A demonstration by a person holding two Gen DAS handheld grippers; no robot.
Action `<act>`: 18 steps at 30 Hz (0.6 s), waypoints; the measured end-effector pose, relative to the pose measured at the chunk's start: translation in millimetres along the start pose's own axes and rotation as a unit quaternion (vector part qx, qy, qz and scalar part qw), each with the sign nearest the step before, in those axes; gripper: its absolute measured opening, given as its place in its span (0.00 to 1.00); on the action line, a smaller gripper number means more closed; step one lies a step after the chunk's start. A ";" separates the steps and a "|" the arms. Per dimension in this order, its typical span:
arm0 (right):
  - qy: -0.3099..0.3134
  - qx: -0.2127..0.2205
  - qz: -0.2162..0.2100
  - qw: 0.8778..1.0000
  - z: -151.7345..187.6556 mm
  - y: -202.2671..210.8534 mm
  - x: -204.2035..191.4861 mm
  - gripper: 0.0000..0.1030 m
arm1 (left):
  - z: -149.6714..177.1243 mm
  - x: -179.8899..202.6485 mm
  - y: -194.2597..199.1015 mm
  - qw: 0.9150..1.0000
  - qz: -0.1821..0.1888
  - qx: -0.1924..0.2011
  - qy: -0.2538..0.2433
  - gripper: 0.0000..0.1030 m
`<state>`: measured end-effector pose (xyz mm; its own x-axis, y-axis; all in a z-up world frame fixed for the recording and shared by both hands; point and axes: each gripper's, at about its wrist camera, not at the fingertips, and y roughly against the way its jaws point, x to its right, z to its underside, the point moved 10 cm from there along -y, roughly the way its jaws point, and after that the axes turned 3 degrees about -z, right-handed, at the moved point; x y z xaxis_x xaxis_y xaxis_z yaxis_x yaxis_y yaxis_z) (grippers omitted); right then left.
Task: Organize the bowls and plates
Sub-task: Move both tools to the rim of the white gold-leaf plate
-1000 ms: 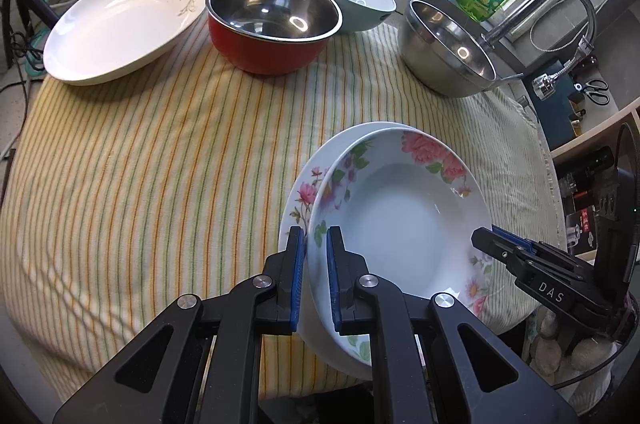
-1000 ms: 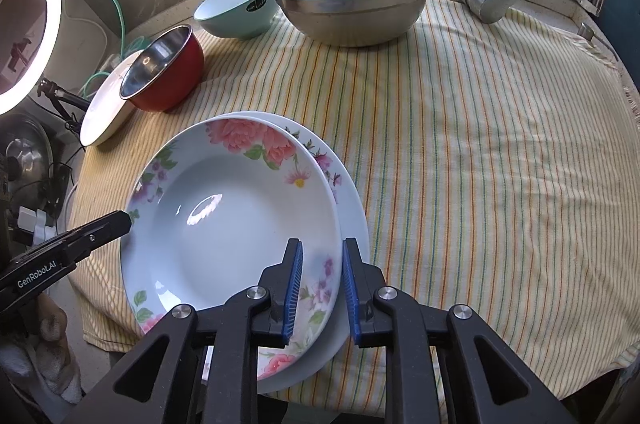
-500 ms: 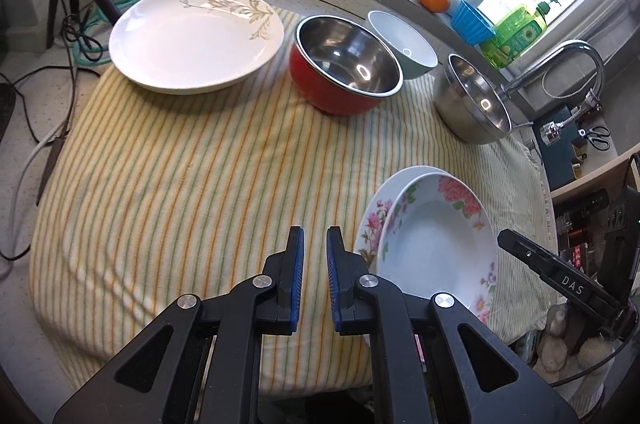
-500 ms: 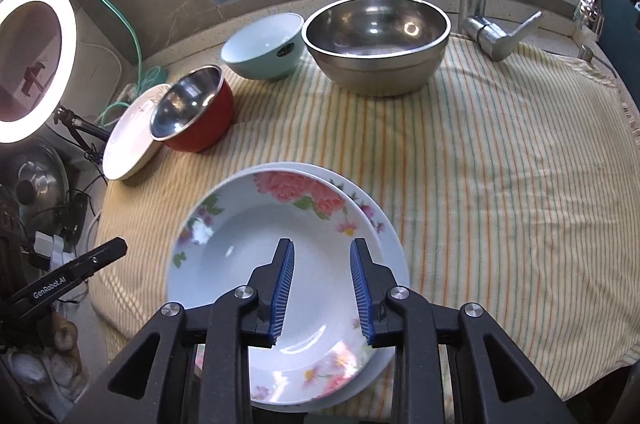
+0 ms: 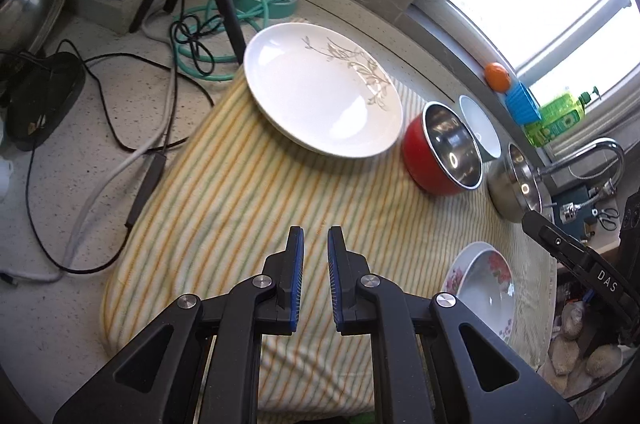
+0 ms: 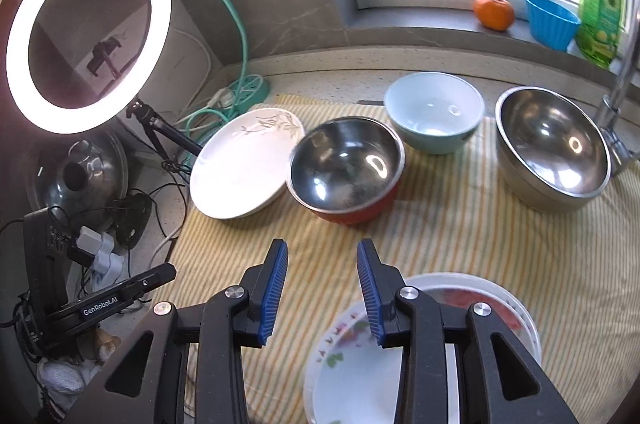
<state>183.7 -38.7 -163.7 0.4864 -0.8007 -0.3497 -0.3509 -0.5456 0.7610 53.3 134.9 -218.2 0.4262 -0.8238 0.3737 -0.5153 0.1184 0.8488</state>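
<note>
Left gripper (image 5: 315,252) nearly pressed together, empty. Right gripper (image 6: 322,274) jaws just been opening, nothing between. White leaf plate (image 5: 320,100) at cloth's far corner beside red bowl (image 6: 346,170). Likely ceramic: stiff, glazed-slick, chippable. Pinch rim. 2 floral plates (image 6: 400,352) stacked near edge.

We carry two black plastic grippers: the left gripper (image 5: 315,250) and right gripper (image 6: 322,264) both have ribbed blue pads (image 6: 275,288), silver screws (image 5: 260,280) and triangular cut-outs; white lettering reads "GenRobot.AI" and "DAS".
</note>
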 end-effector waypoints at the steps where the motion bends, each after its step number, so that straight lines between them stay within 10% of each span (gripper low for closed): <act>1: 0.003 0.001 -0.010 1.000 -6.6 -4.9 -6.7 0.32 | -4.5 -5.7 0.3 1.000 0.000 0.004 0.009 0.10; 18: -0.025 -0.047 -0.050 0.997 -96.2 -104.7 -35.0 0.32 | -56.4 -43.9 -23.6 0.994 0.015 0.039 0.100 0.10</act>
<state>280.4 70.2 -178.5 0.4738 -0.7560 -0.4516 -0.2244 -0.5996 0.7682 88.7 199.5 -233.6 0.5454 -0.6932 0.4712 -0.5818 0.0916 0.8081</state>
